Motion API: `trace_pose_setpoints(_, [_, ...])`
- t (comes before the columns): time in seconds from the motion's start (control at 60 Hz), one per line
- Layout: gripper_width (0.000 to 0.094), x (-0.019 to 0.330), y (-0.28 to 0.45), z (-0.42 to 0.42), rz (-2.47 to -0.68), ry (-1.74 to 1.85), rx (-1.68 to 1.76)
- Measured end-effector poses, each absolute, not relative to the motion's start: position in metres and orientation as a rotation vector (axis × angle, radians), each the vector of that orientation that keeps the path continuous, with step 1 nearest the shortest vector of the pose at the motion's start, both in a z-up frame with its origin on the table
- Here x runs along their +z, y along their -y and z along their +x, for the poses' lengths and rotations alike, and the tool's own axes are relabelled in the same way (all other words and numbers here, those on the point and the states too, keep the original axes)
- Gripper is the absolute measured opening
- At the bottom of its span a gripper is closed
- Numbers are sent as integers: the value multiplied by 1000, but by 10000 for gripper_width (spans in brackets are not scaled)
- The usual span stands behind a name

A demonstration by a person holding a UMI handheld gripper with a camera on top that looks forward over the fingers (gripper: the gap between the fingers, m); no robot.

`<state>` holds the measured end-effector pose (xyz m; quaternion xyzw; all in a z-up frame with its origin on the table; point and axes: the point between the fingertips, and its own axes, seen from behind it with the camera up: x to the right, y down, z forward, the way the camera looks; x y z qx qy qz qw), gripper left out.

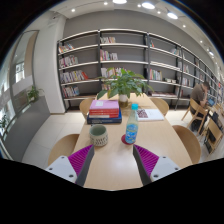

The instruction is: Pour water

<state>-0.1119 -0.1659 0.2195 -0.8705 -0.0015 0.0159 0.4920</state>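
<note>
Right, near to far:
Gripper: fingers spread wide, nothing between them; purple pads on inner faces, white bodies outside. Hovers over near end of table.
Table: light wood, long, runs away from the fingers; bare patch just ahead of them.
Cup: pale green/grey, patterned, upright, ahead of left finger, just left of bottle. Can't tell if anything's inside.
Water bottle: clear plastic w/ blue tint, blue cap on, upright, ahead of and between the fingers, a bit to the right. Stands on a small red coaster. Near cup but not touching.
Book stack: several books, red/pink cover on top, beyond cup.
Open book: lies flat, right of stack, beyond bottle.
Potted plant: leafy green, at far end of table behind the books.
Chairs: wooden, along both sides of table; more at tables to the right.
Bookshelves: tall, grey-framed, partly filled w/ books, across back wall and down the right side.
Windows: far left, daylight coming in.
Ceiling lights: round, on.
</note>
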Motion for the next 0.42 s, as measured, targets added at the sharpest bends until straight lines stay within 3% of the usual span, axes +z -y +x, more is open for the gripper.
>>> trace_pose_setpoints(0.167, [784,256,173,-107,-2065,0,-8])
trace_pose_setpoints(0.417, [784,272,177,-115,-2038,-20,0])
